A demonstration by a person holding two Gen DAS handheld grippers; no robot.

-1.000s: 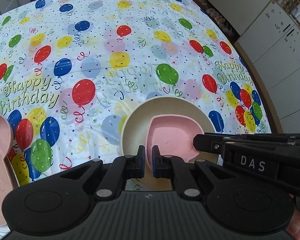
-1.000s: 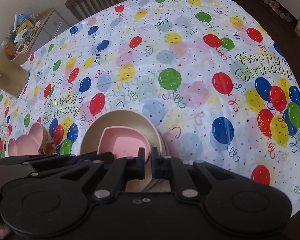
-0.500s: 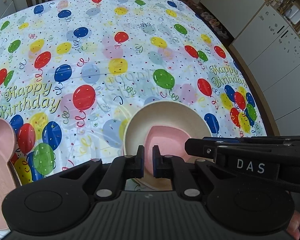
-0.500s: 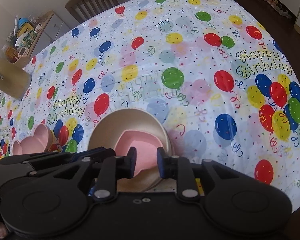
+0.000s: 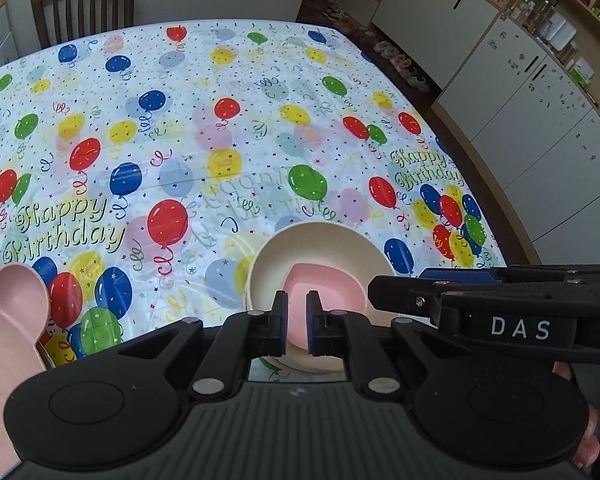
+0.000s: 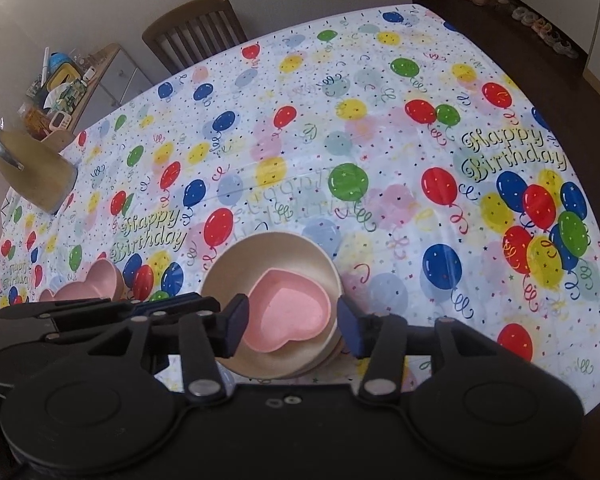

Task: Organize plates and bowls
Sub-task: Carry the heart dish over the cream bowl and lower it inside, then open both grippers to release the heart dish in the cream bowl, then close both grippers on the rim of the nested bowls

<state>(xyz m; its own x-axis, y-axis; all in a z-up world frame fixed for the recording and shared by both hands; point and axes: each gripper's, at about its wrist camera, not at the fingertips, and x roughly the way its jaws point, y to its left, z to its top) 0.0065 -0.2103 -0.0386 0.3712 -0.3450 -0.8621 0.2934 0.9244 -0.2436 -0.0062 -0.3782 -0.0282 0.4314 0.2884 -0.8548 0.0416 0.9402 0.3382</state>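
Observation:
A pink heart-shaped dish (image 6: 290, 314) lies inside a beige bowl (image 6: 260, 256) on the balloon tablecloth; both show in the left wrist view, the dish (image 5: 328, 292) and the bowl (image 5: 296, 248). My right gripper (image 6: 290, 326) is open above them, its fingers on either side of the dish, holding nothing. My left gripper (image 5: 297, 322) is shut and empty, just above the bowl's near rim. A pink mouse-shaped plate (image 5: 8, 340) lies to the left, and it also shows in the right wrist view (image 6: 86, 286).
The table (image 5: 260, 120) has a wooden chair (image 5: 84, 0) at its far side. White cabinets (image 5: 540, 100) and shoes on the floor stand to the right. A beige lampshade (image 6: 32, 168) and a cluttered shelf (image 6: 60, 88) are at the left in the right wrist view.
My right gripper opened from shut and let go of the pink heart dish, which now rests in the beige bowl. Both grippers have risen and drawn back a little.

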